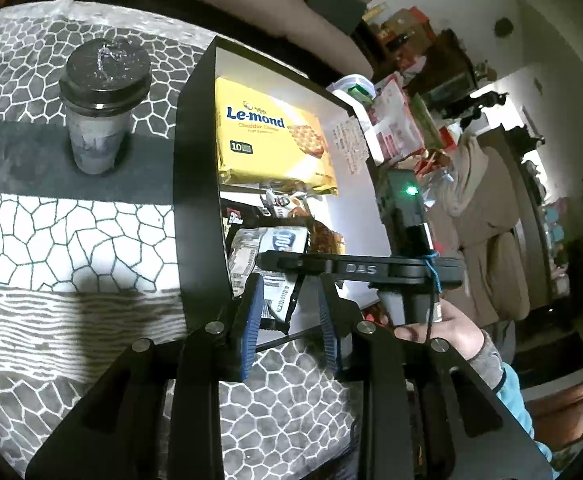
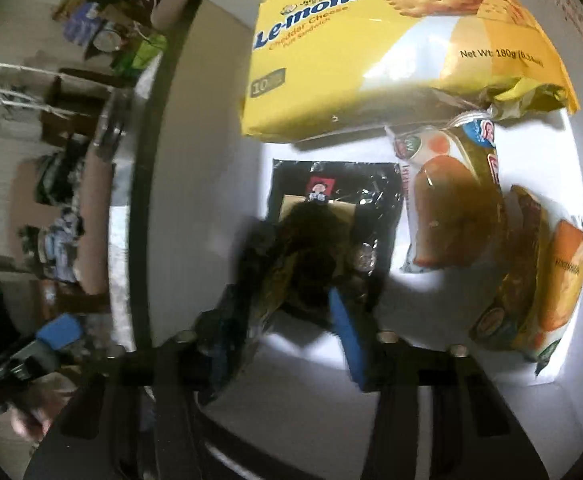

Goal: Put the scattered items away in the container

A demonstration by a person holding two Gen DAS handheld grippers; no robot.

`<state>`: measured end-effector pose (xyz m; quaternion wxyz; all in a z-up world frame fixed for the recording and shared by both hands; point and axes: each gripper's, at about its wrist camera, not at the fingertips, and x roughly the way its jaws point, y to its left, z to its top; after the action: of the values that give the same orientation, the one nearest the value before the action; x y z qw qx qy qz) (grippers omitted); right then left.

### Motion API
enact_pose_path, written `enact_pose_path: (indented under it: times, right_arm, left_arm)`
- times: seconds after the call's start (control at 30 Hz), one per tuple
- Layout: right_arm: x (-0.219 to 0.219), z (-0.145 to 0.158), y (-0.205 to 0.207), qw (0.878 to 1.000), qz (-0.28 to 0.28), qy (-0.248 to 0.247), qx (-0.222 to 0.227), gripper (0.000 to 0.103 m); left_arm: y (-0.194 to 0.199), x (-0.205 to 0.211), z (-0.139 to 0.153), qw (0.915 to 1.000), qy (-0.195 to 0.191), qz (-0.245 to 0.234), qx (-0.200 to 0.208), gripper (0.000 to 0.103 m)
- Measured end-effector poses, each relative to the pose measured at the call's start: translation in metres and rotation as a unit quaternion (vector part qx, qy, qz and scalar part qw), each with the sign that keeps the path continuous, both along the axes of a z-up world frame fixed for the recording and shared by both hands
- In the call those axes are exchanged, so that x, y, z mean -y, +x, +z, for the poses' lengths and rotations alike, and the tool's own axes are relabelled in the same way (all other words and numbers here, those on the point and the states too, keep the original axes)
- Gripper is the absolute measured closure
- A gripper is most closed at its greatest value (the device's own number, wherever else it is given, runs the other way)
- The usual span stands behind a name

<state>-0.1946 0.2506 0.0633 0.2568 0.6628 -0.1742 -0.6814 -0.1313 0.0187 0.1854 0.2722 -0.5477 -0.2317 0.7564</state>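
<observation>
A black box with a white inside (image 1: 195, 200) stands on the patterned cloth. In it lie a yellow Le-mond cracker pack (image 1: 271, 136), small snack packets and a black packet (image 2: 331, 184). My right gripper (image 2: 291, 312) hangs over the box inside, its blue fingers spread with a dark crinkled packet (image 2: 303, 248) between them, blurred. The right gripper also shows in the left wrist view (image 1: 275, 264) above a blue and white packet (image 1: 267, 252). My left gripper (image 1: 291, 316) is open and empty at the box's near edge.
A lidded paper cup (image 1: 99, 108) stands on the cloth left of the box. Orange bread packets (image 2: 455, 208) lie at the box's right side. Cluttered shelves, clothes and a sofa surround the table.
</observation>
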Motion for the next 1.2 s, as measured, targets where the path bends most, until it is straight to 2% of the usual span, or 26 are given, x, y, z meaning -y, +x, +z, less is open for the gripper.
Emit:
enact_pose_path:
  times: [0.13, 0.27, 0.43, 0.57, 0.7, 0.77, 0.83, 0.93, 1.0, 1.03, 1.07, 1.13, 1.2]
  right_arm:
    - [0.021, -0.003, 0.000, 1.000, 0.012, -0.003, -0.007, 0.091]
    - [0.030, 0.010, 0.002, 0.999, 0.019, 0.000, -0.037, 0.096]
    - [0.019, 0.046, 0.006, 0.995, 0.026, 0.037, -0.084, 0.096]
    - [0.030, 0.038, 0.008, 0.998, 0.034, 0.030, -0.046, 0.093]
    - [0.054, 0.032, 0.016, 0.999, 0.022, -0.029, -0.016, 0.092]
    - [0.061, 0.032, 0.018, 0.998, 0.003, -0.061, -0.005, 0.092]
    - [0.059, 0.030, 0.017, 0.997, -0.016, -0.069, -0.001, 0.092]
    - [0.044, 0.019, 0.014, 0.990, -0.063, -0.123, 0.028, 0.092]
    - [0.035, 0.015, 0.015, 0.981, -0.091, -0.169, 0.041, 0.089]
    - [0.033, 0.016, 0.015, 0.978, -0.097, -0.178, 0.041, 0.083]
    - [0.028, 0.018, 0.016, 0.977, -0.102, -0.184, 0.037, 0.073]
    - [0.017, 0.027, 0.018, 0.975, -0.114, -0.188, 0.023, 0.061]
    - [0.006, 0.036, 0.021, 0.975, -0.121, -0.186, 0.011, 0.059]
  left_arm:
    - [-0.003, 0.002, -0.001, 1.0000, 0.002, 0.003, 0.003, 0.075]
    - [0.001, 0.007, 0.003, 1.0000, 0.005, 0.002, -0.001, 0.075]
    - [0.001, 0.015, 0.003, 0.9998, 0.016, 0.008, -0.001, 0.074]
    - [0.003, 0.014, 0.000, 0.9995, 0.032, 0.008, 0.004, 0.072]
    - [0.011, 0.015, 0.005, 0.9996, 0.027, 0.001, -0.003, 0.071]
    - [0.015, 0.019, 0.007, 0.9998, 0.018, 0.000, -0.008, 0.067]
    - [0.016, 0.022, 0.005, 0.9999, 0.009, 0.000, -0.004, 0.065]
    - [0.017, 0.024, 0.004, 0.9999, 0.011, 0.003, 0.000, 0.064]
    - [0.018, 0.023, 0.003, 0.9998, 0.020, 0.003, 0.002, 0.062]
    - [0.018, 0.021, 0.003, 0.9998, 0.020, 0.003, 0.003, 0.061]
    - [0.019, 0.019, 0.003, 0.9999, 0.014, 0.002, 0.004, 0.061]
    - [0.019, 0.016, 0.003, 1.0000, 0.007, 0.001, 0.006, 0.061]
    - [0.018, 0.015, 0.005, 0.9999, 0.006, 0.006, 0.007, 0.061]
